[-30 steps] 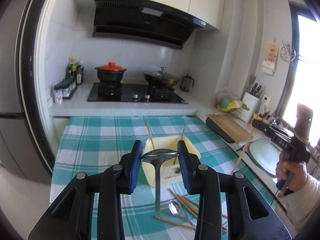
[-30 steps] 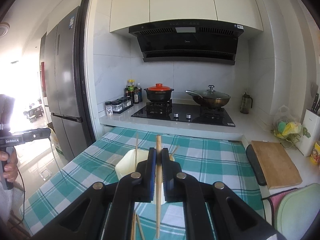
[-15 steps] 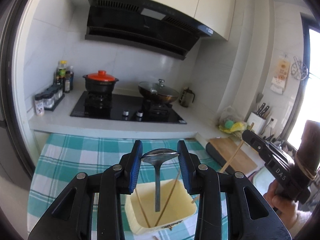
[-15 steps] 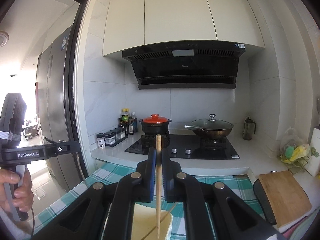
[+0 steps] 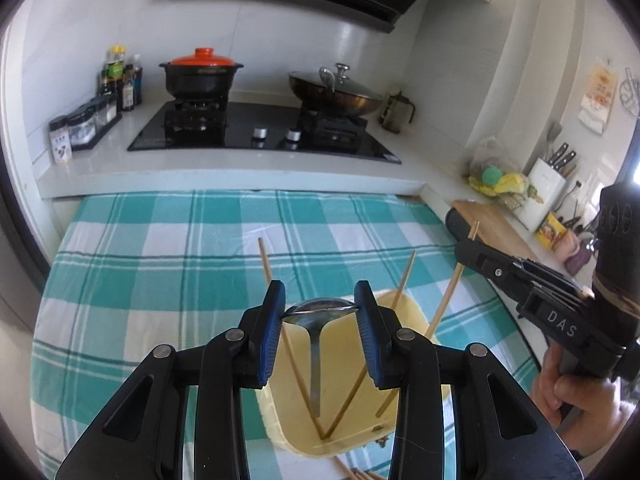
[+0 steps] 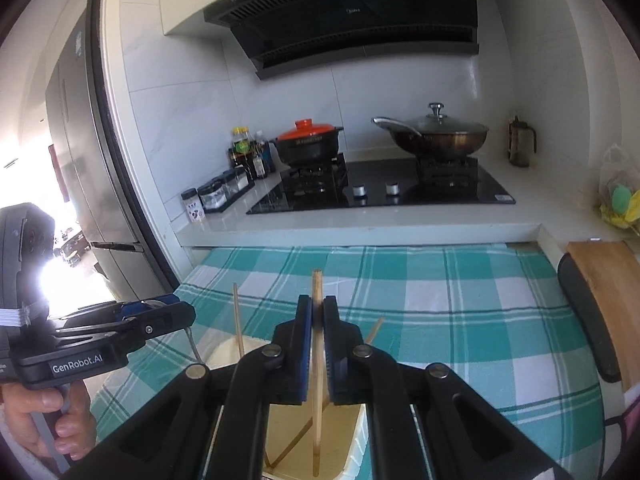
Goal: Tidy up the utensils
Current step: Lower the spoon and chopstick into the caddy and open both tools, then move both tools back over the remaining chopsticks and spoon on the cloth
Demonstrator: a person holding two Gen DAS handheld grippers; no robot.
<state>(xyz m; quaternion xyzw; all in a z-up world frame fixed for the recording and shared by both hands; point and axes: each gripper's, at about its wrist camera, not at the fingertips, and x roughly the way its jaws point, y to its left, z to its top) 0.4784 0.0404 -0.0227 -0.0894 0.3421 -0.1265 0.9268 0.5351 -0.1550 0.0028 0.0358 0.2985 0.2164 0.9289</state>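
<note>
My left gripper [image 5: 320, 312] is shut on the bowl of a metal spoon [image 5: 318, 309]; its handle hangs straight down into a pale yellow container [image 5: 416, 312] on the checked tablecloth. Two wooden chopsticks [image 5: 404, 278] lean inside the container. My right gripper [image 6: 317, 320] is shut on a wooden chopstick [image 6: 317, 280] held upright, its lower end inside the same container [image 6: 356, 440]. The right gripper also shows in the left wrist view [image 5: 472, 258], at the container's right side. The left gripper shows in the right wrist view [image 6: 180, 312], at the left.
The teal checked tablecloth [image 5: 160, 260] covers the table. More chopsticks [image 5: 352, 472] lie on the cloth just in front of the container. Behind are the stove [image 5: 264, 132] with a black pot and a wok, spice jars at the left, a cutting board [image 6: 608, 280] at the right.
Both grippers rose over the loose utensils, moved forward and tilted down. The spoon handle and the held chopstick now hang inside the yellow container instead of above the table.
</note>
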